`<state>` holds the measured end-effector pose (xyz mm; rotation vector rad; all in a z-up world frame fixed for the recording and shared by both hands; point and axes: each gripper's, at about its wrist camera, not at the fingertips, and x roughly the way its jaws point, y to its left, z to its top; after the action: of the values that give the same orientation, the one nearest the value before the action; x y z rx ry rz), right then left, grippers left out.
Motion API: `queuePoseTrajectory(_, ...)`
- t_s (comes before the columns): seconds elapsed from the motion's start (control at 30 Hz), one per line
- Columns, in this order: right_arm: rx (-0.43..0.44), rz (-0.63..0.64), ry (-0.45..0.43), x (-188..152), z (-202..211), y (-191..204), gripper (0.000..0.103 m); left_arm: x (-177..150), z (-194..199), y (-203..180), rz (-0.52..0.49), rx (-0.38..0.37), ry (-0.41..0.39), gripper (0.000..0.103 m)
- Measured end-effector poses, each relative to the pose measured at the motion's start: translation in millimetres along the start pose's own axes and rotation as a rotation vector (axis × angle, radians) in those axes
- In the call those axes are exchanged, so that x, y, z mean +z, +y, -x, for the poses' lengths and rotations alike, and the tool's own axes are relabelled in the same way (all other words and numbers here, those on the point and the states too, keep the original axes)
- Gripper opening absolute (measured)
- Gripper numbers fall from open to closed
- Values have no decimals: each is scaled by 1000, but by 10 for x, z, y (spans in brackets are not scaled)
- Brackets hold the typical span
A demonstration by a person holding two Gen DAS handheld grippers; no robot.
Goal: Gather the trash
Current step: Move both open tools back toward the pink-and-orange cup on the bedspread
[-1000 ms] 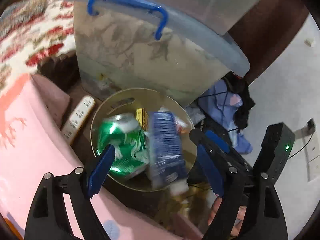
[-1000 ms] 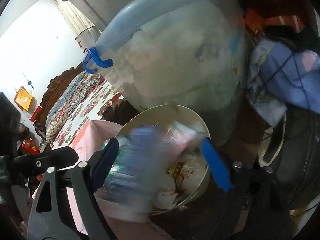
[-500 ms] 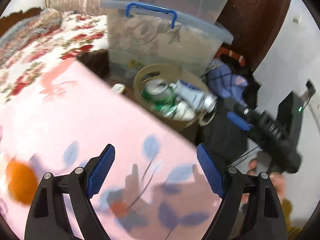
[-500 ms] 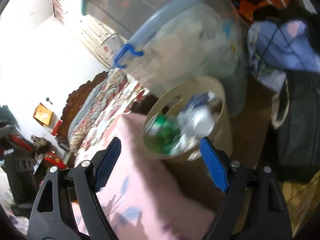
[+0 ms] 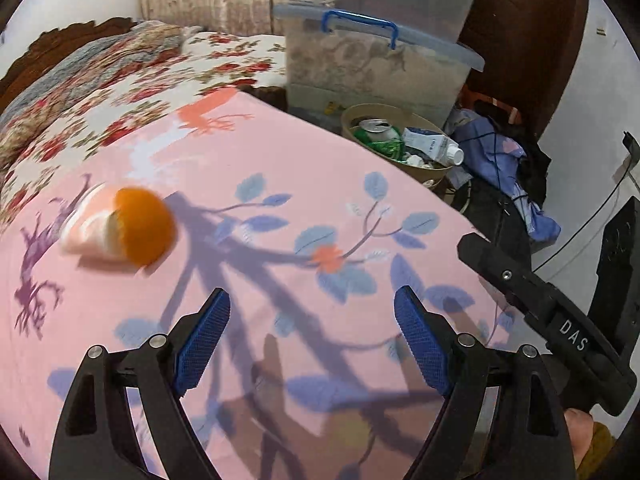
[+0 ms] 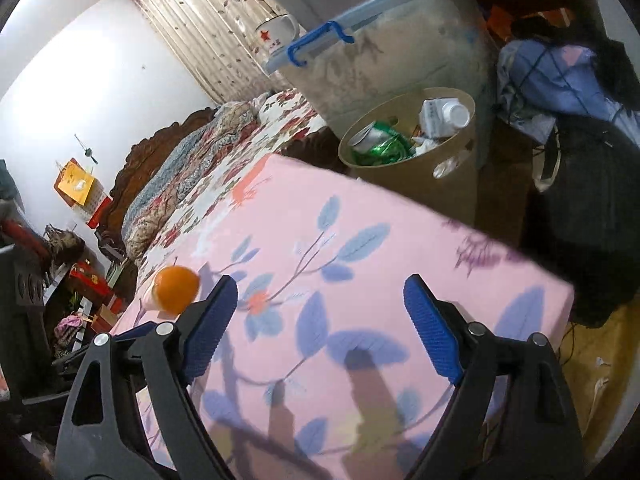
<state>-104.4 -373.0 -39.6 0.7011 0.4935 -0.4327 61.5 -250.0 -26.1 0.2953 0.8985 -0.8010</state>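
Trash, a crushed green can [image 5: 378, 136] and a white-capped bottle [image 5: 434, 145], now lies in the round tan bin [image 6: 452, 184]. Both the left gripper [image 5: 312, 340] and right gripper [image 6: 320, 330] have pulled back over the pink floral sheet [image 5: 280, 184], spread wide and empty; orange peel [image 5: 146, 230] remains.

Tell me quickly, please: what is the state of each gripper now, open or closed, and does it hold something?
Left gripper: open, holding nothing, above the pink sheet.
Right gripper: open, holding nothing.
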Motion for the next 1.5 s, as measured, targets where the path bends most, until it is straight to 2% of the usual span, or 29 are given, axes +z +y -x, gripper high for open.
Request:
queuePoseTrajectory(0.1,-1,11,-3,-36,58,117,89,-108,138,101,15,33,-19,84)
queuePoseTrajectory(0.4,27,56,20,-167,87,501,91,-337,450,404,56,130,-68,85)
queuePoseTrajectory(0.9,41,149,99,-405,-65,905,91,-608,589,844,129,234,-92,86)
queuePoseTrajectory(1.5,-19,186,98,-477,-108,1039,92,-751,530,1060,159,216,-125,87)
